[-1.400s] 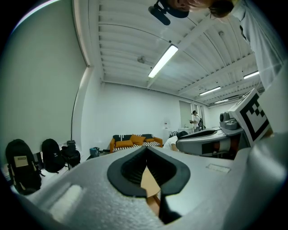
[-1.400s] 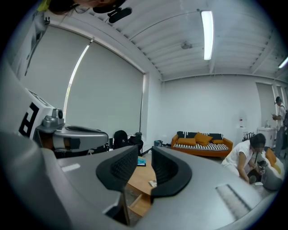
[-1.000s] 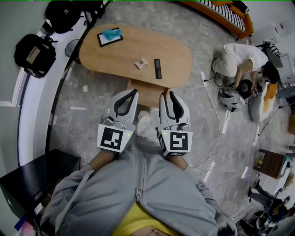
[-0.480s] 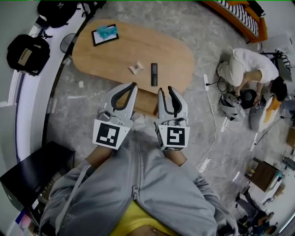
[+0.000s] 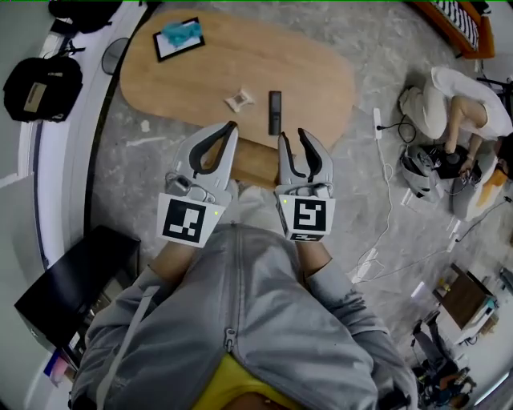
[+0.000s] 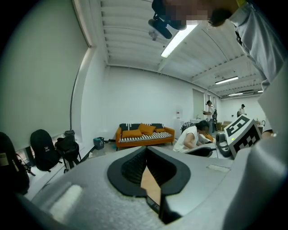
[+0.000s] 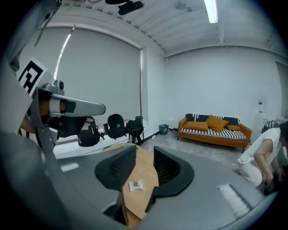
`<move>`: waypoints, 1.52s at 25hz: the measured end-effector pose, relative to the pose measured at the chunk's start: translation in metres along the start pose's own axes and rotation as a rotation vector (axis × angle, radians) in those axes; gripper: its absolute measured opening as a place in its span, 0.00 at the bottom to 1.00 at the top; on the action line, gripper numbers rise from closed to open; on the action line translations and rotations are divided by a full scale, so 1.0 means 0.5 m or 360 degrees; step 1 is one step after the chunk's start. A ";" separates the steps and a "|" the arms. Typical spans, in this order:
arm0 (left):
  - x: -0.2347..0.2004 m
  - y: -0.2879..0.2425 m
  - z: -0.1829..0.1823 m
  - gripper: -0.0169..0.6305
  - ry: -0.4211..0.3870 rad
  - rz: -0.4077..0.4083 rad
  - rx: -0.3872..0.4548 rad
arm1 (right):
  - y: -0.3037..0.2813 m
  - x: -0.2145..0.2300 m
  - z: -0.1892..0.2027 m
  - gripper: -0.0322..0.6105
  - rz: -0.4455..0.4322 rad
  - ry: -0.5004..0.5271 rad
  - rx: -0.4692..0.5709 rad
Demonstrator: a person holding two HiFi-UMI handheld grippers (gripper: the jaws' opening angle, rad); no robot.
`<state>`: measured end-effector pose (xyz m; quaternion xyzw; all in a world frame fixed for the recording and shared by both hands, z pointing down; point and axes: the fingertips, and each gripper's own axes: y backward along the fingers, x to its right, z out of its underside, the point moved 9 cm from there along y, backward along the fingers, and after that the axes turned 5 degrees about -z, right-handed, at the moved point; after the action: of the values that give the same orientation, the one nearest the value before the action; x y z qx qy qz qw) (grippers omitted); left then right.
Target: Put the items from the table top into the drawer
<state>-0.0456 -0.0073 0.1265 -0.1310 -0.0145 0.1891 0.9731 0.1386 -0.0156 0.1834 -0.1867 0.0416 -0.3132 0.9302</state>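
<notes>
An oval wooden table [image 5: 304, 64] carries a black-framed tablet [image 5: 180, 38] with a teal object on it, a small wrapped snack [image 5: 238, 99] and a black remote [image 5: 275, 111]. Under its near edge shows a wooden drawer box [image 5: 255, 164]. My left gripper [image 5: 231, 126] is just short of the table edge, its tips together and empty. My right gripper [image 5: 293, 136] hangs beside it below the remote, its jaws opening with nothing between them. In the right gripper view the snack [image 7: 135, 185] and the table [image 7: 143, 164] show through the right gripper [image 7: 144, 152]. The left gripper [image 6: 147, 150] shows only a thin sliver of tabletop.
Black bags [image 5: 34, 84] and a black cabinet [image 5: 72, 288] line the left wall. A person [image 5: 461, 96] crouches on the floor at the right among gear, with cables [image 5: 385, 240] trailing across the stone floor. An orange sofa [image 5: 461, 20] stands at the far right.
Both grippers have moved forward and down toward the table's near edge, so the table sits closer. The right jaws have spread a little.
</notes>
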 end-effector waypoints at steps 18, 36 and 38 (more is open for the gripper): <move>-0.058 -0.206 0.313 0.03 -0.0020 0.0262 -0.0245 | -0.214 0.054 0.280 0.25 0.0050 -0.0012 -0.0325; -0.087 -0.325 0.576 0.03 -0.0021 0.0431 -0.0410 | -0.341 0.082 0.566 0.28 0.0087 -0.0107 -0.0653; -0.090 -0.330 0.604 0.03 -0.0016 0.0430 -0.0444 | -0.351 0.078 0.590 0.29 0.0080 -0.0134 -0.0710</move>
<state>-0.0508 -0.0963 0.4619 -0.2643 -0.0277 0.3149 0.9112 0.1274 -0.0729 0.5241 -0.3996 0.0757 -0.2648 0.8743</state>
